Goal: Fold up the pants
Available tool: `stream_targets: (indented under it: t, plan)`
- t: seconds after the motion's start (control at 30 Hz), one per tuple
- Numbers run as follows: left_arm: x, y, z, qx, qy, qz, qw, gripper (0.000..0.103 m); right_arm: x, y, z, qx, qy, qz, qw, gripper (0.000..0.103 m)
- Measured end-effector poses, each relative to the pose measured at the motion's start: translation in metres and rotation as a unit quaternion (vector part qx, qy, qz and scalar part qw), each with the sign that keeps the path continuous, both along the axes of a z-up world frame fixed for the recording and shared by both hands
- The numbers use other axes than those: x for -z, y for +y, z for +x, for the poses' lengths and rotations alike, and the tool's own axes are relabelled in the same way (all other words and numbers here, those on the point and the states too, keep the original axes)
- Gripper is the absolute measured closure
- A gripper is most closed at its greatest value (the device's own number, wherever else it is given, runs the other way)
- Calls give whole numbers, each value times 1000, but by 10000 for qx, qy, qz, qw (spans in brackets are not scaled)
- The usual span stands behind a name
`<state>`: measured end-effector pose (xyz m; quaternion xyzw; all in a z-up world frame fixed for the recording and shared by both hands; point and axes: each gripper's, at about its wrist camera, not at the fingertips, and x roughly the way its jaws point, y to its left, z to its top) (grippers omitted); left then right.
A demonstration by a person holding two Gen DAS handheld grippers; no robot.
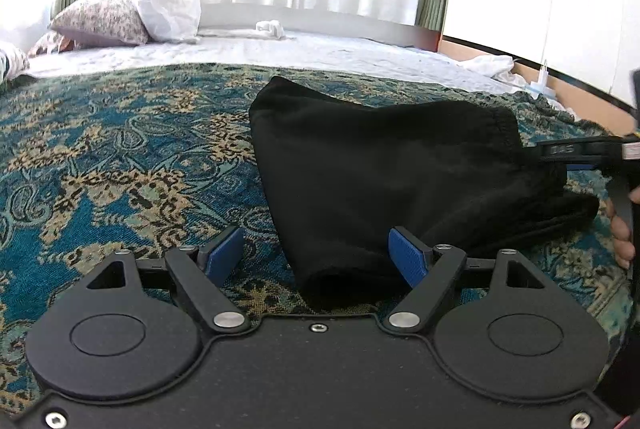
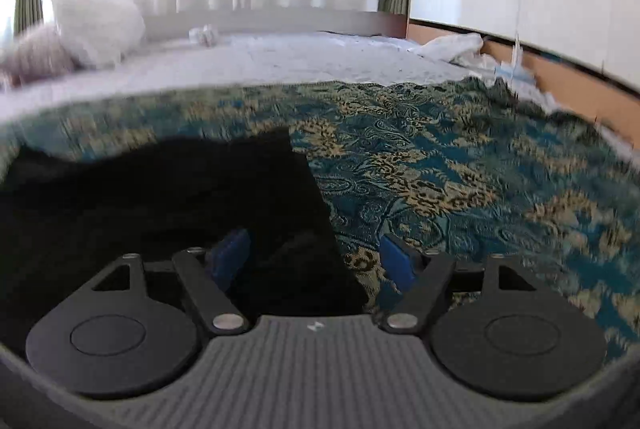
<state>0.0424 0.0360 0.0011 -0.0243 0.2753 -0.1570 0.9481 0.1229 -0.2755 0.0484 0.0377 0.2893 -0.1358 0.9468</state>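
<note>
1. Pants (image 1: 384,165) are lying on the patterned blanket (image 1: 120,157) on the bed (image 1: 320,49), already bunched into a compact black bundle. It looks like at least one fold is in, though the layers are too dark to count.

2. Left gripper (image 1: 320,257) has its jaws spread wide and holds nothing. The near corner of the pants sits right between the blue pads (image 1: 406,257), with the right-side pad touching or nearly touching the cloth.

3. Right gripper (image 2: 316,261) is wide open too and empty. Its left pad is over the black fabric and its right pad is over bare blanket, so it straddles the pants' edge. That view is smeared, so I can't tell exactly how the edge lies.

4. My guess at the step in hand: each gripper grabs its own corner for the next fold, or it's a final tidy-up.

5. To do it well, I'd push each gripper forward enough that both pads bracket all the layers, then close. Pinch only the top layer and the bundle peels apart when lifted.

6. Lift both ends level and together, carry them over, and lay the edge down square before letting go. Keep the blanket out of the pinch, since it's right under the lower pads.
</note>
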Motion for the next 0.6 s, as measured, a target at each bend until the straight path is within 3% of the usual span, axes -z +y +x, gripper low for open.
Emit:
stream_targets:
  t: [0.1, 0.2, 0.43, 0.47, 0.5, 0.53, 0.57, 0.6]
  plan:
    - [-6, 8, 0, -60, 159, -172, 9997, 24, -7, -2, -18, -10, -295, -56, 9995, 21]
    - [-12, 12, -5, -151, 131, -156, 9997, 24, 7, 2, -17, -37, 207, -303, 9993, 23]
    - [-34, 11, 4, -302, 32, 93, 9995, 25, 5, -4, -27, 103, 312, 308, 9990, 27]
    - [-40, 11, 9, -318, -16, 87, 9995, 38, 8, -4, -29, 87, 283, 295, 9991, 27]
    - [-47, 9, 16, -296, -29, 145, 9995, 67, 11, -4, -31, 70, 231, 296, 9993, 27]
    - [-53, 6, 26, -251, 50, 251, 9994, 80, 13, -5, -32, 70, 196, 331, 9992, 27]
    - [-58, 3, 38, -227, 178, 314, 9991, 88, 14, -6, -33, 70, 166, 399, 9990, 27]
    - [-62, 1, 50, -208, 276, 253, 9991, 86, 15, -8, -33, 69, 153, 461, 9988, 27]
